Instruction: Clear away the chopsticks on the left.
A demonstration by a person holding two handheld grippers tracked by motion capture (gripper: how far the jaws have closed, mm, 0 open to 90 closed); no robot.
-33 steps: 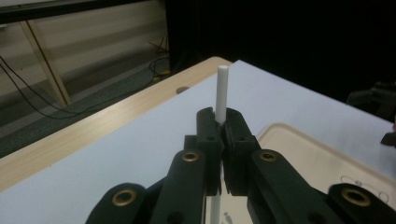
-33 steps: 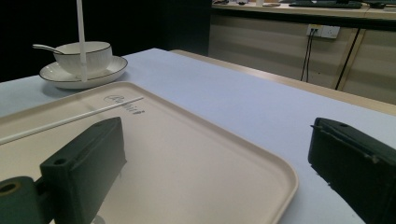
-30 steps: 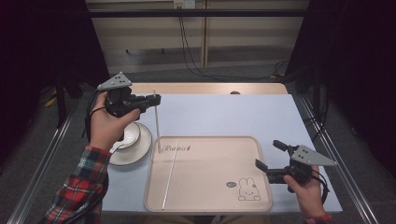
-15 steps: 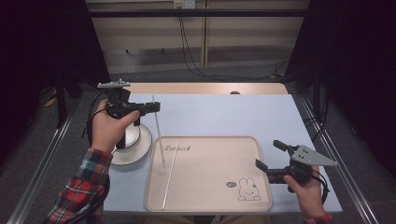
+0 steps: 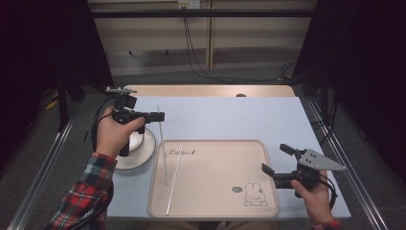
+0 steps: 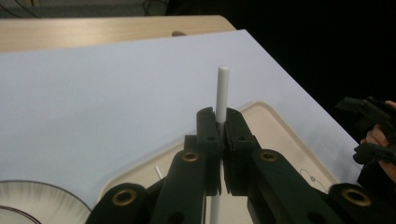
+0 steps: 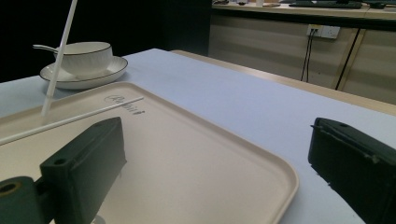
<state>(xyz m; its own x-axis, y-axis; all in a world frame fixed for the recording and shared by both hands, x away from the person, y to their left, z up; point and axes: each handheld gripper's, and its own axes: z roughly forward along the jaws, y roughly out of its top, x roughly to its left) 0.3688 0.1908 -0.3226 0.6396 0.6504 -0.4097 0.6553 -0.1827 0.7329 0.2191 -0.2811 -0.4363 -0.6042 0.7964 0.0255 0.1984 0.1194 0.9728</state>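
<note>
High view: left gripper (image 5: 160, 116) clamped on a white chopstick (image 5: 162, 143) near its top so it hangs near-upright, tip over the tray (image 5: 215, 211); second chopstick (image 5: 174, 178) lies flat there, at 5 o'clock of the gripper.

Left gripper view: jaws pinch the stick.

Right gripper view: jaws stand wide apart, idle; held stick at 10 o'clock, bowl (image 7: 86, 57) behind

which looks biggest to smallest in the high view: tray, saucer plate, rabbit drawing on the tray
1. tray
2. saucer plate, partly hidden by the left hand
3. rabbit drawing
</note>
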